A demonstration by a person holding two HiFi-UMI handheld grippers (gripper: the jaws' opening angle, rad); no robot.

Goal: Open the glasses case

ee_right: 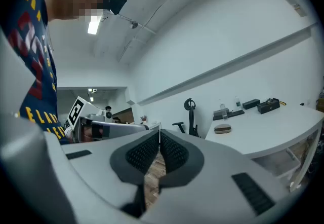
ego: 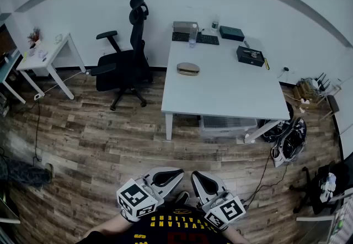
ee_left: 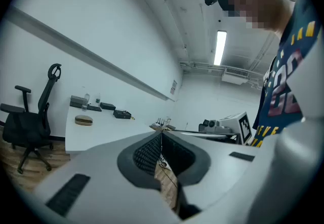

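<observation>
The tan, oval glasses case (ego: 188, 68) lies closed near the left edge of the white table (ego: 231, 91), far from me. It shows small in the left gripper view (ee_left: 83, 120) and the right gripper view (ee_right: 222, 128). My left gripper (ego: 175, 173) and right gripper (ego: 196, 175) are held close to my body over the wood floor, tips side by side. Both are shut with nothing between their jaws. The left gripper (ee_left: 161, 134) and the right gripper (ee_right: 159, 136) each show ribbed pads pressed together.
A black office chair (ego: 126, 61) stands left of the table. On the table's far side are a keyboard (ego: 195, 38), a water bottle (ego: 193, 36) and two black boxes (ego: 250, 55). A small white side table (ego: 47, 58) is far left. Cables and bags (ego: 287, 146) lie at right.
</observation>
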